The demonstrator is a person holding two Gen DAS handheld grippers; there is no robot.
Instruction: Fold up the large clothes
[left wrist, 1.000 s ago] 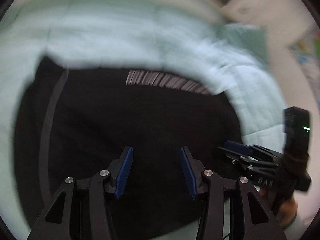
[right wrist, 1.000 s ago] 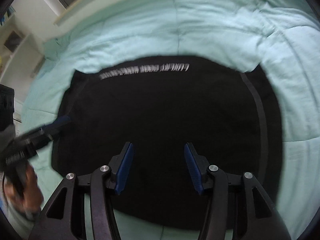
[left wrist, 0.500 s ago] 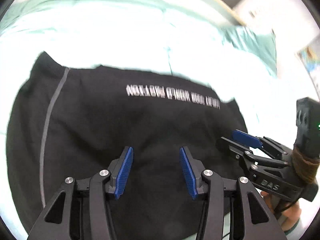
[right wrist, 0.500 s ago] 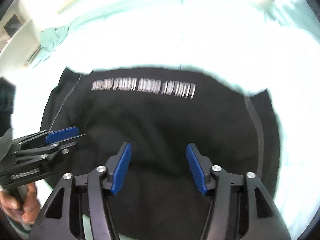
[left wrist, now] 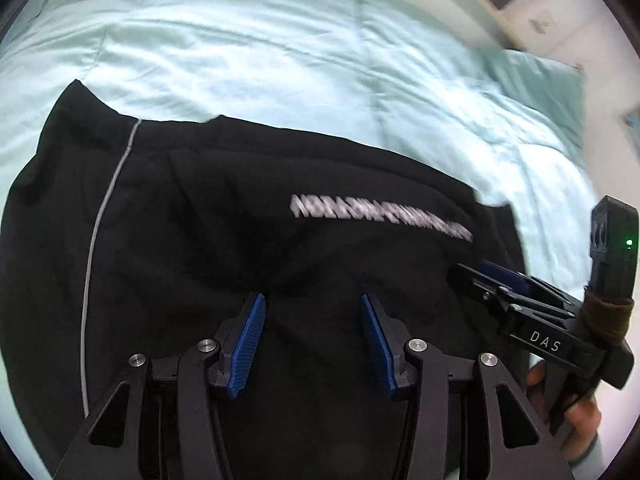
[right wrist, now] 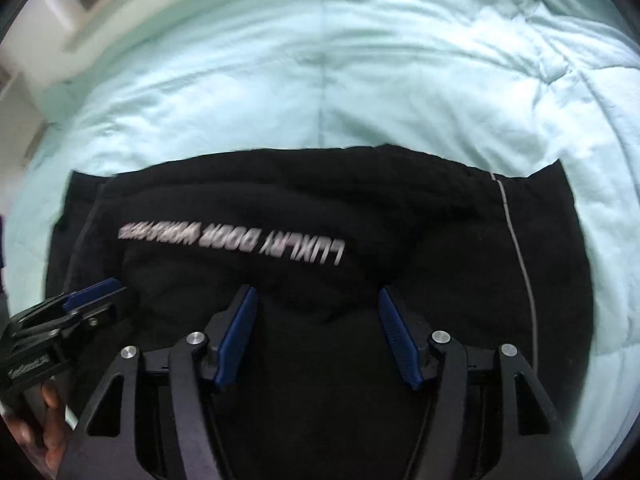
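Black garment (left wrist: 224,248) spread on mint duvet (left wrist: 280,52), left gripper (left wrist: 312,332) and right gripper (right wrist: 318,332) wide and empty above it; risk of pinching duvet too.

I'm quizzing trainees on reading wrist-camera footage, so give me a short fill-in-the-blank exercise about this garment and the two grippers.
1. The garment lying on the bedspread is ____ in colour.
2. The pads on the fingers of the left gripper are ____.
3. The right gripper has its jaws ____, with nothing between them.
4. The lettering printed on the garment is ____.

Missing words: black; blue; open; white
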